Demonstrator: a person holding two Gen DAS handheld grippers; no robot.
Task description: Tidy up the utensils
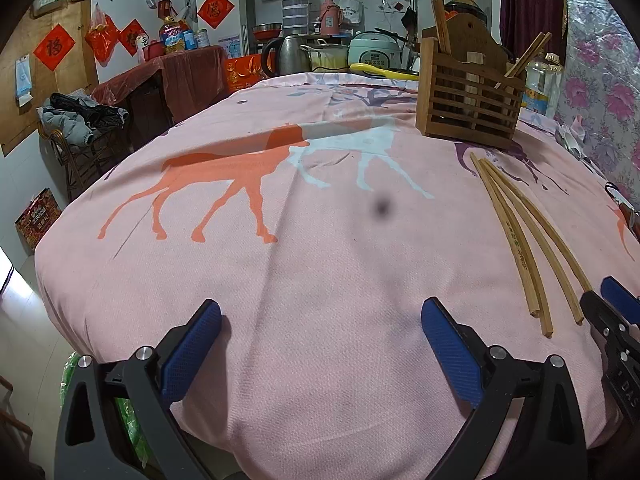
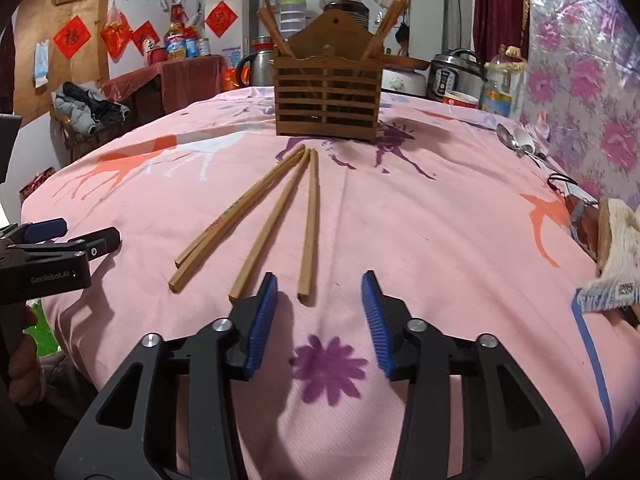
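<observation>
Several wooden chopsticks [image 2: 276, 216] lie fanned out on the pink cloth, tips toward a slatted wooden holder [image 2: 326, 100] that stands further back with more chopsticks upright in it. My right gripper [image 2: 320, 280] is open just over the near ends; the rightmost chopstick [image 2: 310, 224] ends in the gap between the blue pads, untouched. My left gripper [image 1: 320, 304] is wide open over bare cloth with nothing between its fingers. In the left wrist view the loose chopsticks [image 1: 516, 240] lie to the right, the holder [image 1: 468, 96] behind them, and the right gripper [image 1: 612, 300] at their near ends.
Metal spoons [image 2: 516, 140] lie near the table's right edge by the flowered wall. A wooden block and a packet [image 2: 612, 256] sit at the right edge. A pressure cooker [image 2: 454, 72], a kettle [image 1: 286, 54] and an oil bottle [image 2: 500, 84] crowd the far side.
</observation>
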